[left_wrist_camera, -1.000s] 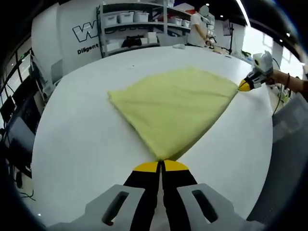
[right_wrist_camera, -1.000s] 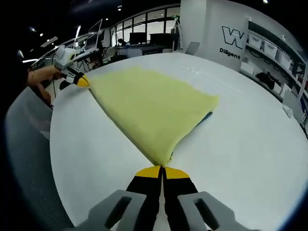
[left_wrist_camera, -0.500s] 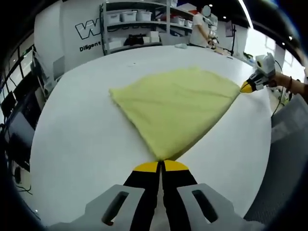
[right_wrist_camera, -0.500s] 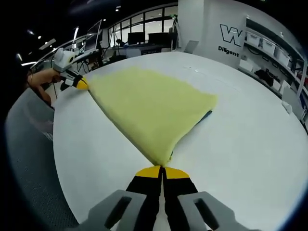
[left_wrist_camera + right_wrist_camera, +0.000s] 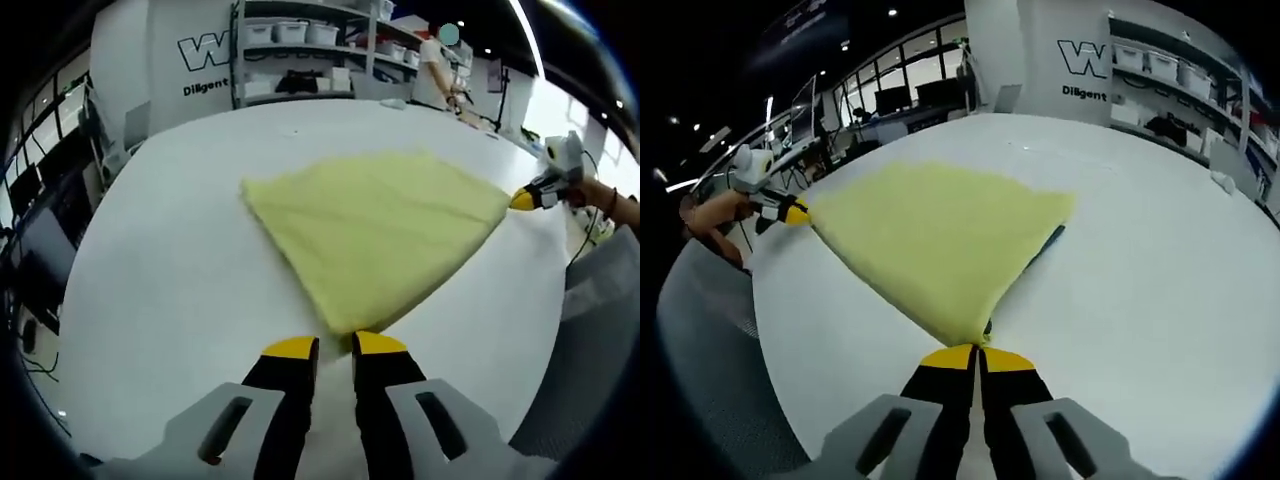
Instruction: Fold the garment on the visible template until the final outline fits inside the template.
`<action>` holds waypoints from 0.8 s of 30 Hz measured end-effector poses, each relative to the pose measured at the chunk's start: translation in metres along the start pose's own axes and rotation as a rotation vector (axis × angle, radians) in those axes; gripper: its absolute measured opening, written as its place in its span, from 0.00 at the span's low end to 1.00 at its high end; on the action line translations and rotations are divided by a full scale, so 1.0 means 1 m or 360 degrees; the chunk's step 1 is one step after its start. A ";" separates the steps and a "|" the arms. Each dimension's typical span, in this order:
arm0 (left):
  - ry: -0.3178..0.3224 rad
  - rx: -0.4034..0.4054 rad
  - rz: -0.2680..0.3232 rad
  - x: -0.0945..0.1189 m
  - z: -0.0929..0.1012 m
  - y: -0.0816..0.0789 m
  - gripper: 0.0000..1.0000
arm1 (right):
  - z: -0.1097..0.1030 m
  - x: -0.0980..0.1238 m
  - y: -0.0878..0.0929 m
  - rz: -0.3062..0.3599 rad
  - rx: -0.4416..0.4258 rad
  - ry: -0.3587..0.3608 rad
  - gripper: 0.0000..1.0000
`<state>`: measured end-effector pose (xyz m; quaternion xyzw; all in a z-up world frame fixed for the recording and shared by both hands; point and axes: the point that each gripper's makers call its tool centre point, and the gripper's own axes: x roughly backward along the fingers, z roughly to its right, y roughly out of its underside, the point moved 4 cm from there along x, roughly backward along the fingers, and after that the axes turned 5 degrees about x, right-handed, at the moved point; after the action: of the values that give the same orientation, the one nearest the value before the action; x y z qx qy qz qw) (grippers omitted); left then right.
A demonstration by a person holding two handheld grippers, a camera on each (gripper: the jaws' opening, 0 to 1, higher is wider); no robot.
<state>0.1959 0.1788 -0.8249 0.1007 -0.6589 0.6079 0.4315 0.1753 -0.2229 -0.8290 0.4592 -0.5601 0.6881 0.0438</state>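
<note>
Yellow garment (image 5: 380, 230) lies flat on the white counter (image 5: 160, 300), its near corner just ahead of the left hand-held gripper (image 5: 335, 347), jaws apart, while the right hand-held gripper (image 5: 977, 357) pinches the opposite corner.

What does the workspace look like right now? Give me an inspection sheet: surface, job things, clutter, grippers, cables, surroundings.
Surface: white round table, bare around the cloth.
Job's things: yellow garment lying flat, folded; a dark strip, likely the template, peeks out along one edge.
Clutter: nothing seen on the table near the garment.
Grippers: left gripper open, fingers apart just short of the near corner; right gripper shut on the garment's corner.
Cables: cables on the floor beside the table.
Surroundings: shelving with bins, a person standing at the back, desks with monitors.
</note>
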 end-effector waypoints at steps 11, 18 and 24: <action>-0.0016 0.0078 0.0103 0.030 0.019 -0.023 0.63 | -0.017 0.016 -0.026 0.0125 -0.0086 0.0052 0.62; 0.0001 0.0143 0.0153 0.045 0.031 -0.031 0.88 | -0.031 0.037 -0.047 0.0222 -0.0067 0.0073 0.85; 0.0014 0.0153 0.0155 0.058 0.049 -0.032 0.99 | -0.044 0.052 -0.059 0.0286 -0.0059 0.0067 0.99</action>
<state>0.1600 0.1505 -0.7563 0.0865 -0.6311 0.6595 0.3991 0.1541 -0.1893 -0.7487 0.3918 -0.6104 0.6884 0.0021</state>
